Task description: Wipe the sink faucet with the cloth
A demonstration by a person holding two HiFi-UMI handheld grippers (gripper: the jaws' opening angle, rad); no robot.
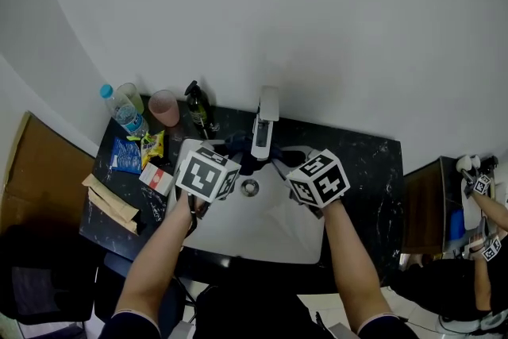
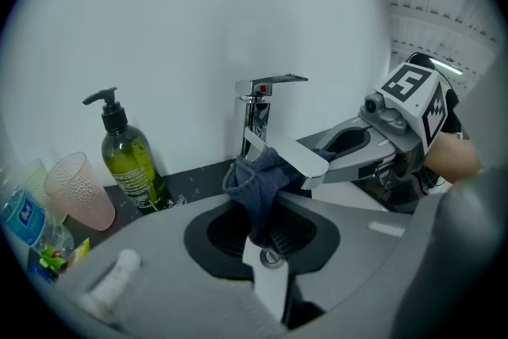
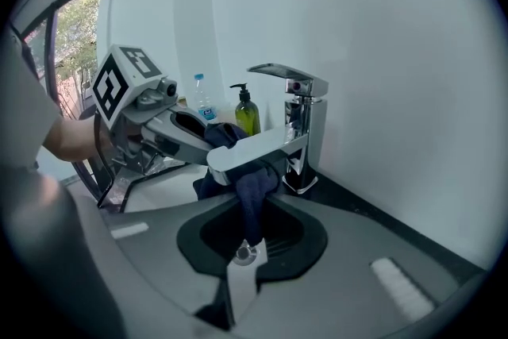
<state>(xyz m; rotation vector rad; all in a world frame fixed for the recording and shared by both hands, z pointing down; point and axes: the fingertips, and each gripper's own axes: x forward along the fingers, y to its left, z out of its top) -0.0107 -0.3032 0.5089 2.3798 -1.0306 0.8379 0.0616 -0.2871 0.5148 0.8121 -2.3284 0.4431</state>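
- A green soap bottle (image 1: 197, 109) with a black pump stands upright on the black counter (image 1: 367, 164).
- A pink cup (image 1: 164, 107) stands just left of it.
- A blue-capped water bottle (image 1: 123, 113) stands further left.
- A blue packet (image 1: 126, 155) lies nearer the front.

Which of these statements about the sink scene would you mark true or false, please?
1. The left gripper and the right gripper are both shut on the dark cloth. True.
2. The cloth lies flat on the counter. False: it passes under the faucet spout, above the sink.
3. A green pump bottle stands beside the faucet. True.
4. The pink cup lies inside the sink. False: it stands on the counter beside the pump bottle.
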